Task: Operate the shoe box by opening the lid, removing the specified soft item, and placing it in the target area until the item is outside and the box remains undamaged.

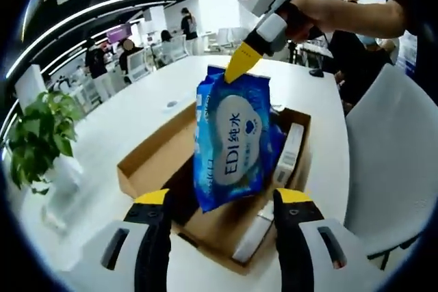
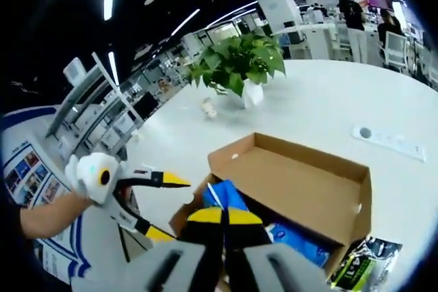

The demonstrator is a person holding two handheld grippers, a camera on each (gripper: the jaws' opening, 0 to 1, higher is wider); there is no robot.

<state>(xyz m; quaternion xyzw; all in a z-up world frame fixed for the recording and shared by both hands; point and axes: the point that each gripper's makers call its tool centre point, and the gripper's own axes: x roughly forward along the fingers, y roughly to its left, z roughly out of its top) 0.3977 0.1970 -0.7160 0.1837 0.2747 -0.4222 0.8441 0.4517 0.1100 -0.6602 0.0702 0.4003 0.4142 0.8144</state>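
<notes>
Box [image 1: 147, 162] (open), wipes pack [image 1: 233, 145] above

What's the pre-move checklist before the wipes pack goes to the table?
1. Grip on pack: ok. The right gripper is shut on the top edge of the blue wipes pack.
2. Pack clear of the box: not ok. Its lower end still hangs inside the shoe box.
3. Lid open: ok. The flap stands folded back in the right gripper view.
4. Left gripper out of the path: cannot tell. It is open, close below the pack.
5. Box undamaged: ok from what shows; no tears on the visible walls.
6. Landing spot: ok. Bare white table lies beside the box.
</notes>
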